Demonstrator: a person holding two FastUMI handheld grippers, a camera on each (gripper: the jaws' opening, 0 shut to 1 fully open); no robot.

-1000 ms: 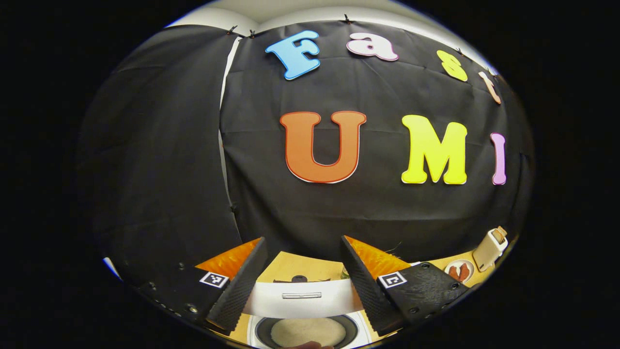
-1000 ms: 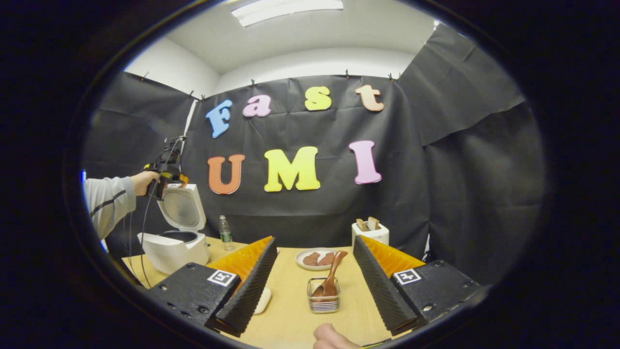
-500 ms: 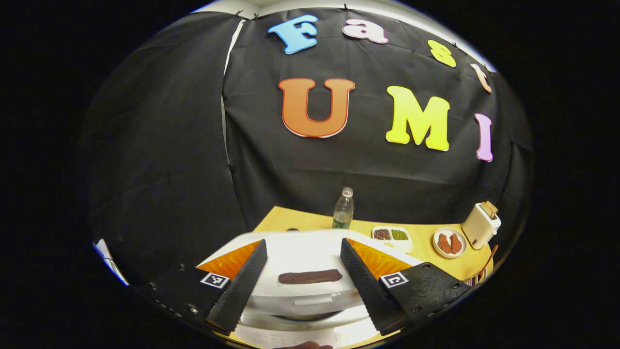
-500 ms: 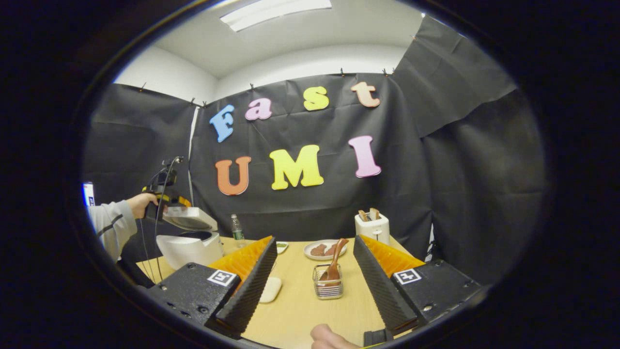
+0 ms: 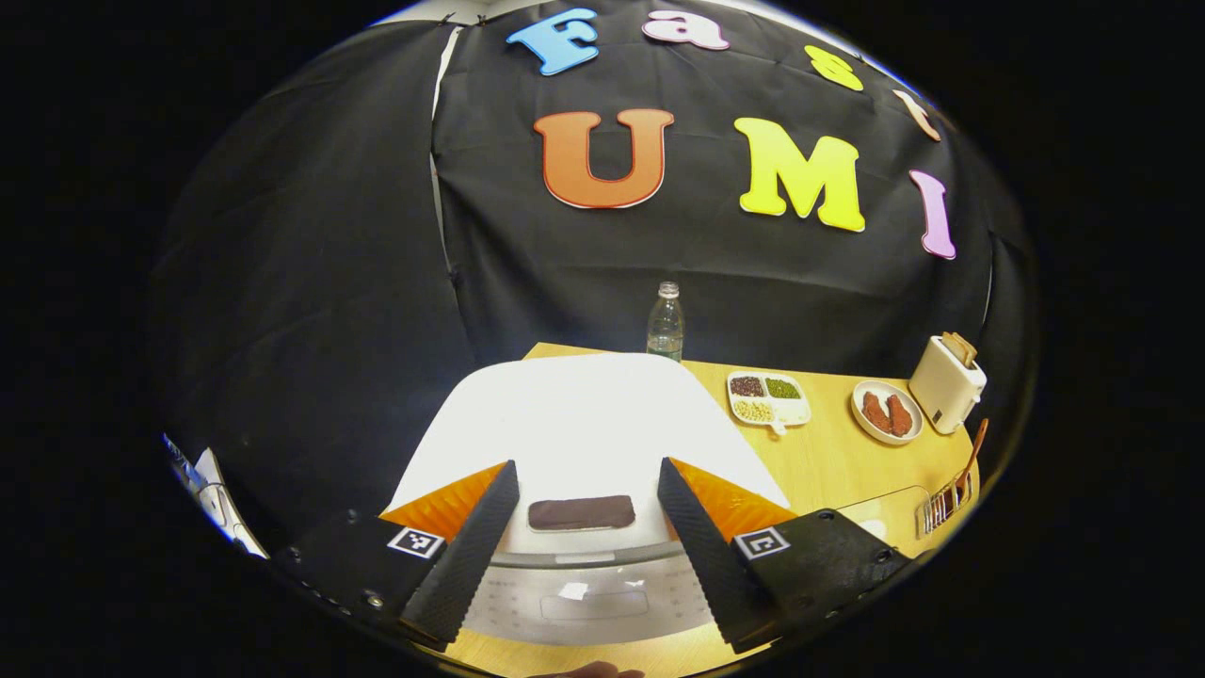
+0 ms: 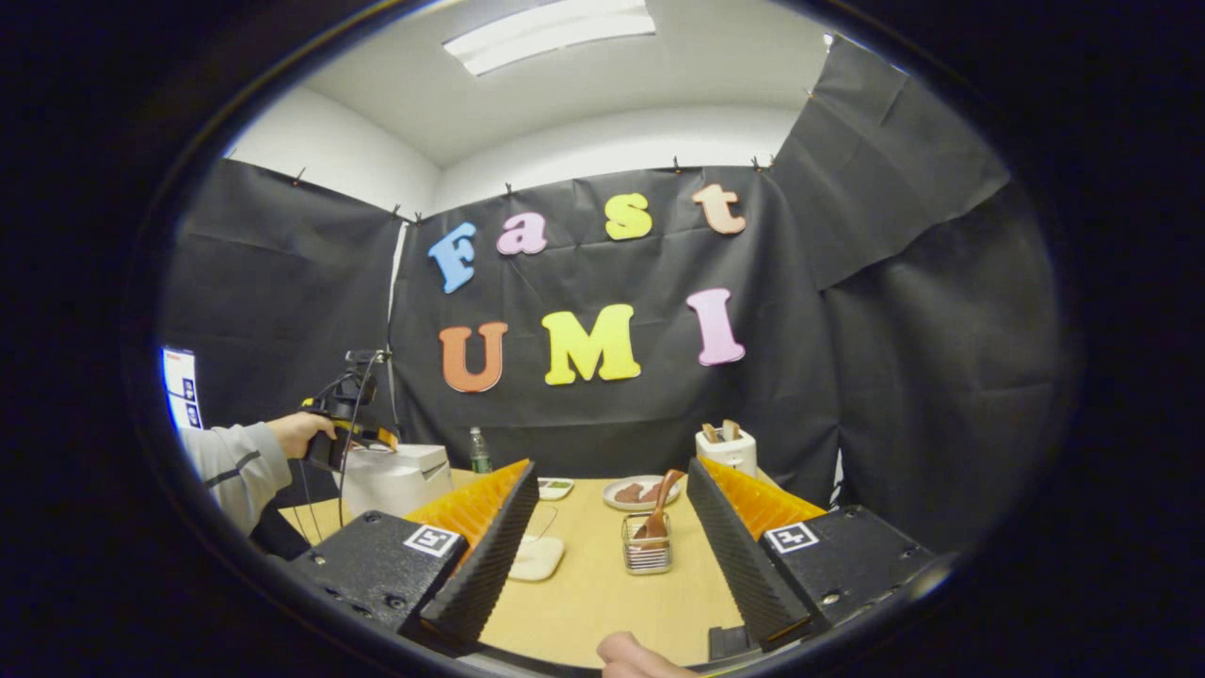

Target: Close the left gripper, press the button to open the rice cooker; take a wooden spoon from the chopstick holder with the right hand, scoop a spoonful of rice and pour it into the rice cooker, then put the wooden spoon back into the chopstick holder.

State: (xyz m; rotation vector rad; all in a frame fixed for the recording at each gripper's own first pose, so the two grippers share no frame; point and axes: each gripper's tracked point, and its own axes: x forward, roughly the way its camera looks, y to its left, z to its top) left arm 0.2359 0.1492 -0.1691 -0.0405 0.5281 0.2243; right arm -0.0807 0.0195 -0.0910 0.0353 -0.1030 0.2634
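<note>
— Rice cooker [image 5: 584, 424] first: where does it stand?
— At the left end of the table [image 5: 828, 461], white, lid down. In the left gripper view its top spreads out right ahead, with a dark strip on the lid between the two fingers.
— And the left gripper [image 5: 584, 541]?
— Jaws spread wide, grasping nothing. In the right gripper view it sits over the near side of the cooker [image 6: 395, 476], held by a hand [image 6: 299, 435] in a grey sleeve; whether it touches the lid I cannot tell.
— The wooden spoon?
— The wooden spoon [image 6: 657, 504] stands tilted in the wire chopstick holder [image 6: 647, 554], near the table's middle in the right gripper view, bowl down and handle leaning toward the back edge.
— Right gripper [image 6: 612, 556]?
— Released too, fingers wide apart and nothing between them, hanging over the front edge, well short of the holder. A fingertip shows at the bottom of its view.
— What else is on the table?
— A bottle [image 5: 666, 325] at the back edge behind the cooker, a divided dish [image 5: 767, 400] of beans beside it, a plate [image 5: 885, 412] with brown pieces, and a toaster [image 5: 946, 381] near the far right corner.
</note>
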